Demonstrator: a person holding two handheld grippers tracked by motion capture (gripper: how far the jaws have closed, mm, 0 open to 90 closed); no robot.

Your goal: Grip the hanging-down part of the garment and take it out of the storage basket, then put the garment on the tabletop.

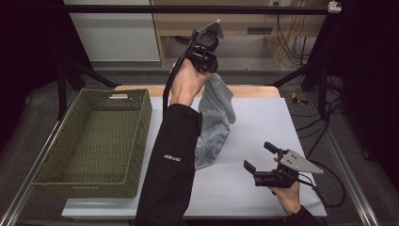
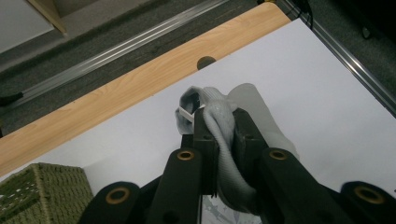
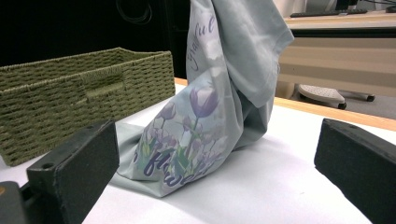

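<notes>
- Left gripper [image 1: 210, 67]: raised high above the far half of the table; its jaws are pressed together on a bunched fold of the grey garment [image 1: 217, 117], which bulges out between them in the left gripper view [image 2: 219, 122].
- Right gripper [image 1: 260, 157]: held low over the near right part of the white table surface [image 1: 263, 117], jaws spread wide, holding and touching nothing. In the right gripper view the two black jaws stand well apart with the cloth beyond them.
- Grey garment: one piece, hanging from the left gripper, its lower end resting crumpled on the white surface near the table's middle, just right of the basket [image 1: 94, 141].
- Print on the garment [image 3: 187, 140]: purple tulip flowers with green stems and cursive purple lettering above and below; the words cannot be read for certain.
- Basket: one, woven, olive green, rectangular, with a handle slot in its end wall; it stands at the left side of the table.
- Sleeve [image 1: 171, 165]: black, on the left forearm, bearing a small white word too small to read.
- Count: two grippers, one garment, one basket.
</notes>
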